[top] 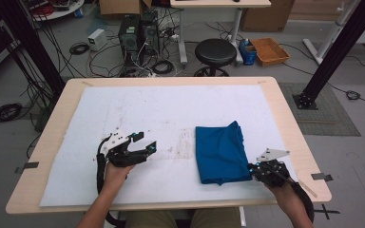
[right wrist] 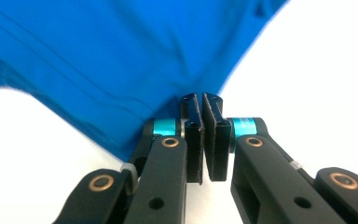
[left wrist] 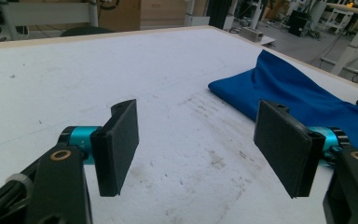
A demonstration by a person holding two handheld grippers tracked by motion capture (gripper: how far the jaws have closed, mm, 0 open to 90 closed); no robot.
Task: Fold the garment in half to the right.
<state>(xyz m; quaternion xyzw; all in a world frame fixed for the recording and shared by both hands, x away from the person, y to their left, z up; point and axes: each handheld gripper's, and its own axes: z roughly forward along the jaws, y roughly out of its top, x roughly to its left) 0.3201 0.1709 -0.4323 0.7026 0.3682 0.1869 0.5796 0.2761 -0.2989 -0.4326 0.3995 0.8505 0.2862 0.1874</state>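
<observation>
The folded blue cloth (top: 220, 153) lies on the white sheet (top: 138, 109) covering the counter (top: 285, 118), right of centre. The right hand-held gripper (top: 253, 168) sits at the cloth's near right corner, jaws pressed together on its edge. The left hand-held gripper (top: 143, 143) hovers over bare sheet well left of the cloth, jaws spread with nothing between them. No writing is readable.
</observation>
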